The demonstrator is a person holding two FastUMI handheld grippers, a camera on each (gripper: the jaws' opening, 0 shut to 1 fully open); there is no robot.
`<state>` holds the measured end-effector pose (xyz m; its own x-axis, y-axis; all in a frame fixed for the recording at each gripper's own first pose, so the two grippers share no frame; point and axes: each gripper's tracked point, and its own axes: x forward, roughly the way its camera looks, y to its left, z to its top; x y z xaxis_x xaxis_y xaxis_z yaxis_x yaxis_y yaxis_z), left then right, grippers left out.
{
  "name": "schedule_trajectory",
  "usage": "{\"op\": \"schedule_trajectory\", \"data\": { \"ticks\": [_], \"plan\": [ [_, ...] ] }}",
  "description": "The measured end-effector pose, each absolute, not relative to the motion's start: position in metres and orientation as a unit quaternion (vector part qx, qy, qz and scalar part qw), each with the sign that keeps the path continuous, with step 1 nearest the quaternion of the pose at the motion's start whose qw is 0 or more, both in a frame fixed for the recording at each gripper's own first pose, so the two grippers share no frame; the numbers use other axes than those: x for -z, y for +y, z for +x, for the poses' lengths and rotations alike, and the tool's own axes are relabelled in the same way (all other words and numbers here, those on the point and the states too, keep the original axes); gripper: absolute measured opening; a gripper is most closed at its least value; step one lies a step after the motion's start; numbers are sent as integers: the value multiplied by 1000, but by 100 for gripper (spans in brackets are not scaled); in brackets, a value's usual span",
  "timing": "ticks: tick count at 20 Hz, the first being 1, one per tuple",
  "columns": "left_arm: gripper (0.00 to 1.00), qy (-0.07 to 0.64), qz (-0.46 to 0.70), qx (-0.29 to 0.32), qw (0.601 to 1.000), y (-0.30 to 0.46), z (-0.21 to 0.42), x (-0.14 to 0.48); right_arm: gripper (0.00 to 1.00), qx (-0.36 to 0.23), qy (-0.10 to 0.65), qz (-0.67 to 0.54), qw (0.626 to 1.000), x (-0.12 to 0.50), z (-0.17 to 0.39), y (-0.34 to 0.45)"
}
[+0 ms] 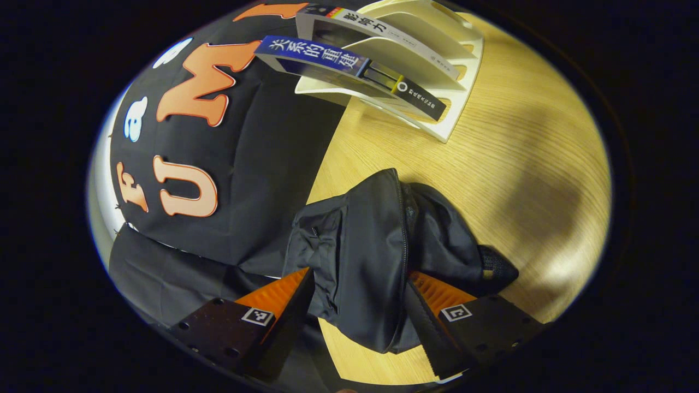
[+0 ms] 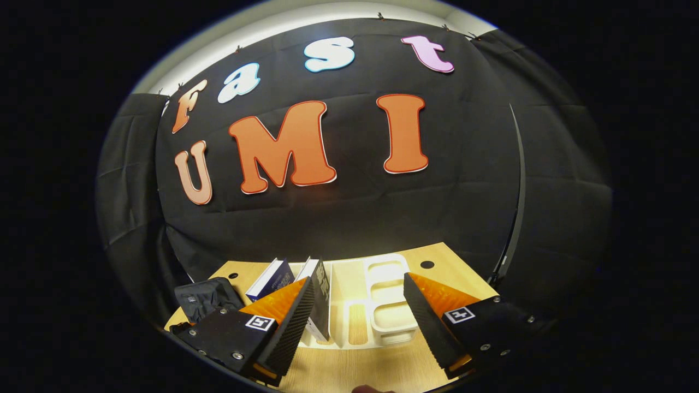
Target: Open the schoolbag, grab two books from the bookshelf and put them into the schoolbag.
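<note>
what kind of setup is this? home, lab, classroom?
Most likely a staged recording booth, not a home: black cloth wall behind a bare wooden table, with just task props on it: a white bookshelf holding two books and a dark schoolbag between the left gripper's open fingers.

My worktop (image 1: 508, 164) is pale wood with a fine straight grain and a soft satin sheen. The schoolbag (image 1: 360, 256) is thin dark cloth — smooth, faintly shiny, creased, with a toothed zip along its seam. The bookshelf (image 1: 437, 38) looks like moulded cream plastic, smooth and matt. The two books (image 1: 349, 68) have glossy paper covers. My left gripper's fingers (image 1: 437, 292) carry ribbed pads — rough-looking ridges.
</note>
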<state>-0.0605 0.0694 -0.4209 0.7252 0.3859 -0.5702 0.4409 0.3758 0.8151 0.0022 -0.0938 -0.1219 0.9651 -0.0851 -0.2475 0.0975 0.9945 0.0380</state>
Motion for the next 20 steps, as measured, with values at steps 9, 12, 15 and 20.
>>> {"op": "schedule_trajectory", "data": {
  "ticks": [9, 12, 15, 20],
  "plan": [
    [60, 388, 553, 30, 736, 79, -36, 430, 96, 46, 130, 5, 990, 124, 5, -99],
    [53, 383, 537, 27, 751, 83, -20, 408, 97, 49, 123, -5, 991, 120, 9, -105],
    [24, 403, 504, 51, 762, 86, -16, 386, 96, 42, 124, -9, 991, 120, 13, -106],
    [10, 455, 464, 105, 753, 98, -12, 359, 96, 16, 131, -28, 991, 121, 18, -99]
  ]
}}
